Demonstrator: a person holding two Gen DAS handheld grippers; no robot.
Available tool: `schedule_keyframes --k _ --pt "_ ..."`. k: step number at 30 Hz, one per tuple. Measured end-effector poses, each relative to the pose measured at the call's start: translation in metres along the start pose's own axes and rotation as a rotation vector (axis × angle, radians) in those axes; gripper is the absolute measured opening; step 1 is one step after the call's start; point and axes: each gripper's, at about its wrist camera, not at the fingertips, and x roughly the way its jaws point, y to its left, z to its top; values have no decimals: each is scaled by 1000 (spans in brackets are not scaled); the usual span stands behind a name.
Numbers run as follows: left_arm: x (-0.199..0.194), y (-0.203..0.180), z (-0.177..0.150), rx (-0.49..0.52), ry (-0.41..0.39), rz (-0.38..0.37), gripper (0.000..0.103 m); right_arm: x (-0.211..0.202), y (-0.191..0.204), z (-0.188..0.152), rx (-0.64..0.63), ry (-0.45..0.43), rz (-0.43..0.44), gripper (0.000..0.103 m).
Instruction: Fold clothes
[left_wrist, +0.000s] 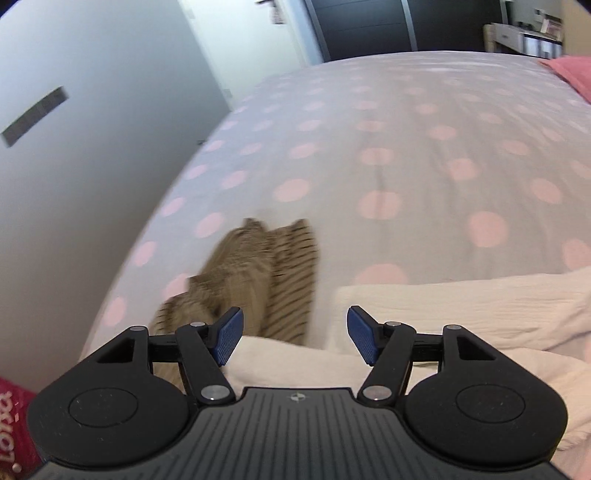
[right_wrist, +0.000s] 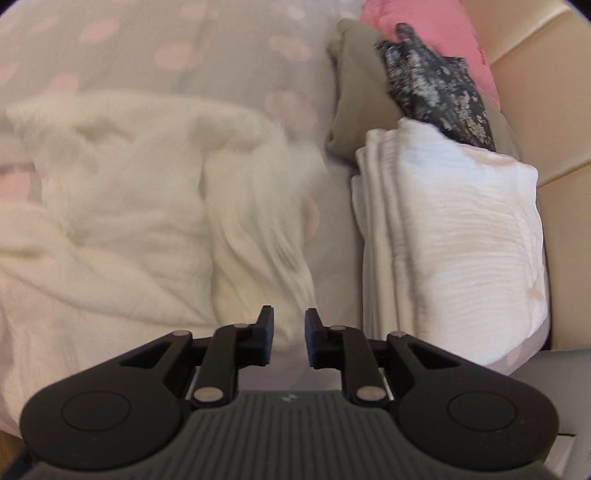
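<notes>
Cream crinkled cloth (left_wrist: 461, 310) lay rumpled on the polka-dot bed (left_wrist: 369, 129), directly ahead of the left tool (left_wrist: 294, 338). Striped tan garment (left_wrist: 266, 280) sat just left of it near the bed edge, bunched, probably set aside for a later turn. Left tool hung with jaws spread wide, nothing between the blue pads (left_wrist: 229, 338), angled down over the cream edge; likely lined up for a corner grab. Pink packet (left_wrist: 13, 417) at far lower left, off the bed, blurred.

In the right wrist view, same cream cloth (right_wrist: 122, 199) sprawled unfolded across the left and middle, one gathered ridge running toward the right tool (right_wrist: 289, 341). Right tool showed a narrow gap, jaws apart, no cloth visibly pinched; fabric lay below rather than in the gap. Further right, folded white stack (right_wrist: 454, 236) sat squared beside the cream piece, evidently the done pile. Behind it an olive-grey garment (right_wrist: 354, 96), a dark floral piece (right_wrist: 436, 88) and pink fabric (right_wrist: 424, 22), heaped near a cardboard box (right_wrist: 554, 110); unsorted or finished, cannot tell.
</notes>
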Motion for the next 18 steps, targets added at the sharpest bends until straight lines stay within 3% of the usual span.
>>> schedule_keyframes --k 2,7,12,18 --pt "5 -14 3 11 5 -47 61 -4 -10 9 50 -45 36 27" --pt "23 -37 4 55 11 -108 62 15 -21 35 154 -118 97 28" --pt "56 -45 3 82 54 -90 64 40 -29 51 234 -157 139 32" --pt "104 -53 3 94 166 -46 64 54 -54 74 313 -209 141 40"
